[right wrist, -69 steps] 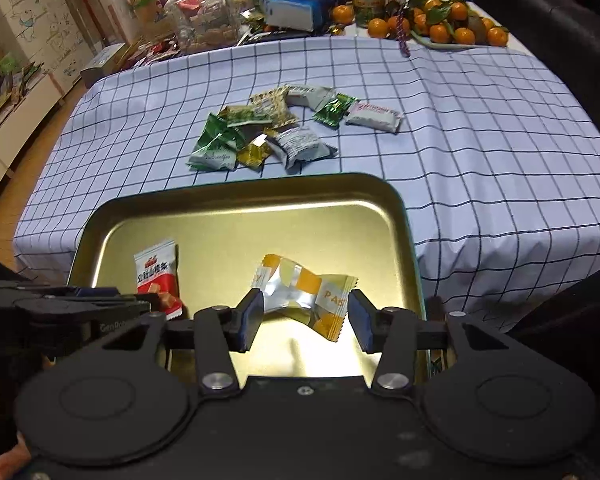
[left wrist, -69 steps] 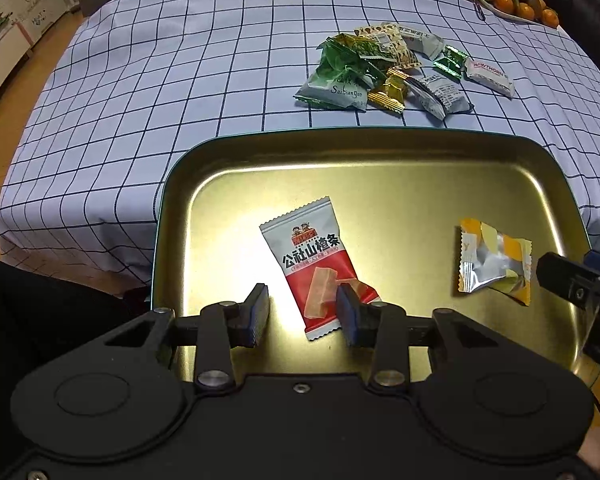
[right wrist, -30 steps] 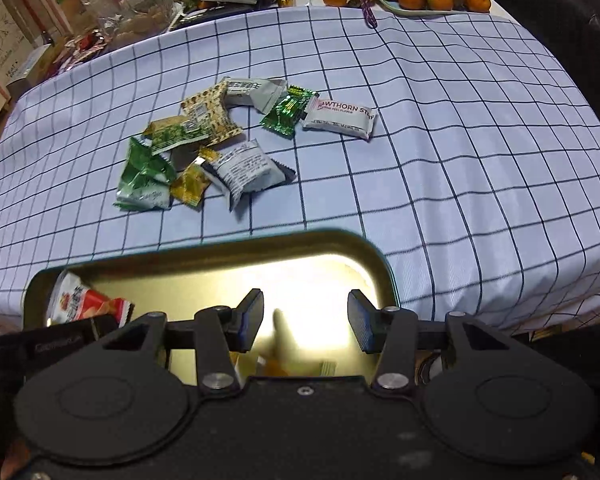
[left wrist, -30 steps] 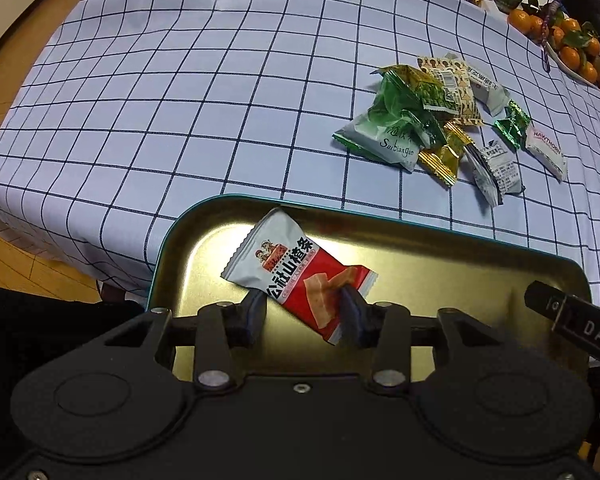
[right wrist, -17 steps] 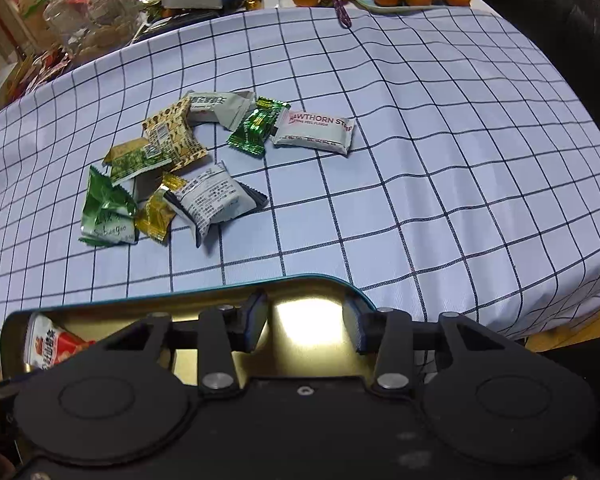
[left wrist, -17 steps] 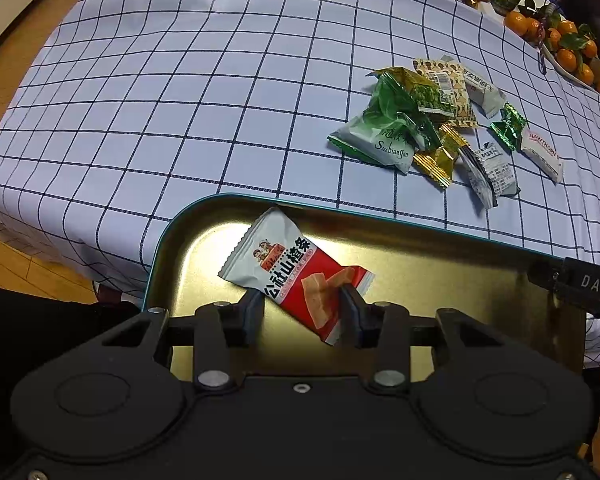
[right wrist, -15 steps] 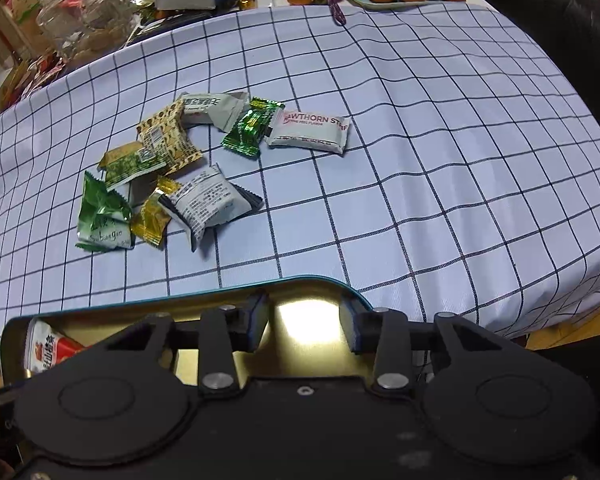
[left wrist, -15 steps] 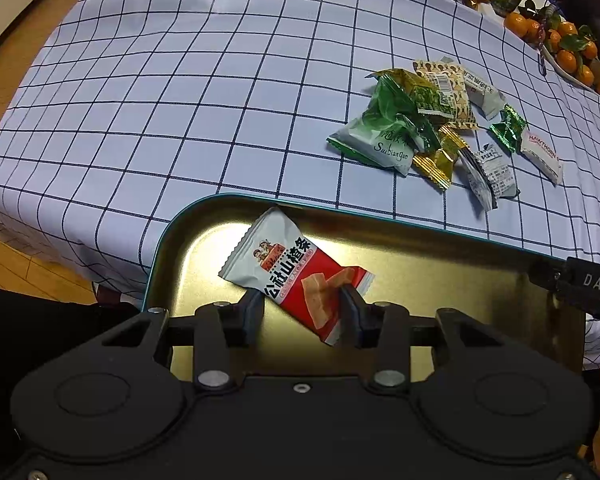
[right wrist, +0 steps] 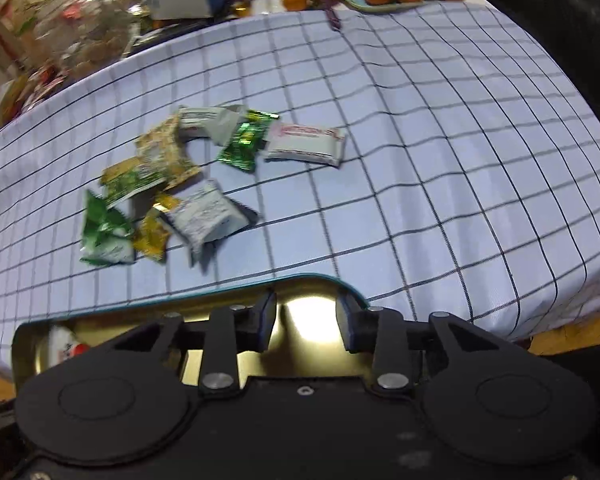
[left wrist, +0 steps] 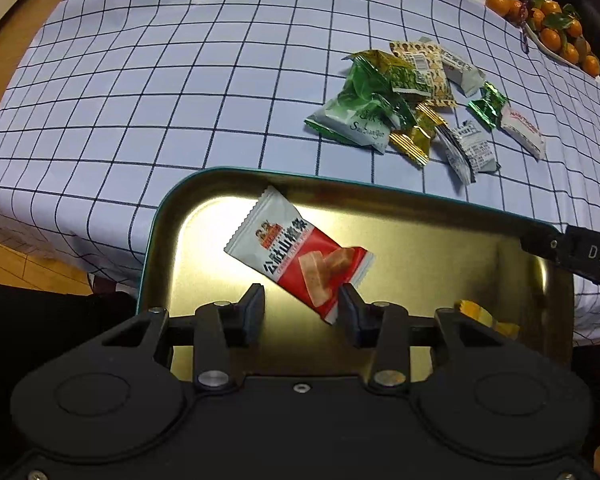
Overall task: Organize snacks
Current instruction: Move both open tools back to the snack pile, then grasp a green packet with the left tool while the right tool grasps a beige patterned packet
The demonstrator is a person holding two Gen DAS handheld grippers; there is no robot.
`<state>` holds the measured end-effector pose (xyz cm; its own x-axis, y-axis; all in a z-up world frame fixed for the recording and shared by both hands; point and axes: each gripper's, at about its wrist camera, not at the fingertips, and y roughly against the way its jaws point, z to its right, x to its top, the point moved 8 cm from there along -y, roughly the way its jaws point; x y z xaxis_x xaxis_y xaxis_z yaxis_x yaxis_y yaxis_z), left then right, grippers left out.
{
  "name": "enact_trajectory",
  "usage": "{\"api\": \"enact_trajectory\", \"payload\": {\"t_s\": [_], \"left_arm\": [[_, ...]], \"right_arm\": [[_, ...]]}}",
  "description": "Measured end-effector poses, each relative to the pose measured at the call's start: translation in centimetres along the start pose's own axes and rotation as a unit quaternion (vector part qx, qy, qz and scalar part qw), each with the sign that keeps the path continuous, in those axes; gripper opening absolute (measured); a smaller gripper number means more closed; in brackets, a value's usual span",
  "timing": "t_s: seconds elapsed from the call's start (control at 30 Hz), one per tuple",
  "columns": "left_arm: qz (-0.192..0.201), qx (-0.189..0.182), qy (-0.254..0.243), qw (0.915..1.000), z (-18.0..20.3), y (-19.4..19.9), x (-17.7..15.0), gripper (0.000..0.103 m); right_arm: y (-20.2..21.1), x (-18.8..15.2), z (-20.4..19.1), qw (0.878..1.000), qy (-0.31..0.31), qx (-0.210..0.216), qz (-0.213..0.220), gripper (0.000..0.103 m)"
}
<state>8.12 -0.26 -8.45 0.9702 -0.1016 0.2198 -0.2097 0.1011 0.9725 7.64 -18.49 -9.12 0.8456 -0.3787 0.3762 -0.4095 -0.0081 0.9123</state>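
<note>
Blur smears the right wrist view, so the print on the loose snack packets [right wrist: 188, 184] heaped on the checked tablecloth [right wrist: 440, 140] cannot be read there. The gold tray [left wrist: 420, 240] sits at the near table edge, its teal rim rounding at the corners; much of its floor is hidden behind both gripper bodies. The left gripper [left wrist: 300, 308] hangs over the tray with its jaws well apart, the red-and-white packet [left wrist: 296, 248] lying flat on the tray floor just ahead, one corner reaching in beside the right-hand finger (whether it touches I cannot tell); nothing is clamped. A yellow packet [left wrist: 476, 314] peeps out behind that gripper's linkage, mostly covered. The right gripper [right wrist: 306, 322] has just been narrowing its jaws, and they stand partly apart over the tray's far right corner with only bare gold between them. Its dark tip cuts in at the left view's right edge. Wide bare cloth lies left of the heap.
</note>
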Motion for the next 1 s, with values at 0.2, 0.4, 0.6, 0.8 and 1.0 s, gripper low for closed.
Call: {"api": "enact_trajectory", "payload": {"t_s": [0.2,0.4,0.6,0.8,1.0], "left_arm": [[0.001,-0.012,-0.033,0.9994,0.8,2.0,0.0,0.049],[0.029,-0.018,-0.065,0.9973,1.5,3.8,3.9,0.05],[0.041,-0.016,-0.089,0.995,2.2,3.0,8.4,0.05],[0.015,-0.015,-0.124,0.992,3.9,-0.3,10.4,0.05],[-0.007,-0.03,-0.125,0.9917,5.9,-2.8,11.8,0.05]], "right_arm": [[3.1,0.7,-1.9,0.998,0.048,0.04,0.025,0.04],[3.7,4.3,-1.4,0.996,0.055,0.045,0.049,0.042],[1.3,7.6,-0.5,0.998,0.054,0.033,0.023,0.042],[-0.9,9.7,-0.7,0.998,0.062,0.027,0.002,0.042],[-2.8,12.0,-1.8,0.997,0.072,0.023,-0.003,0.042]]}}
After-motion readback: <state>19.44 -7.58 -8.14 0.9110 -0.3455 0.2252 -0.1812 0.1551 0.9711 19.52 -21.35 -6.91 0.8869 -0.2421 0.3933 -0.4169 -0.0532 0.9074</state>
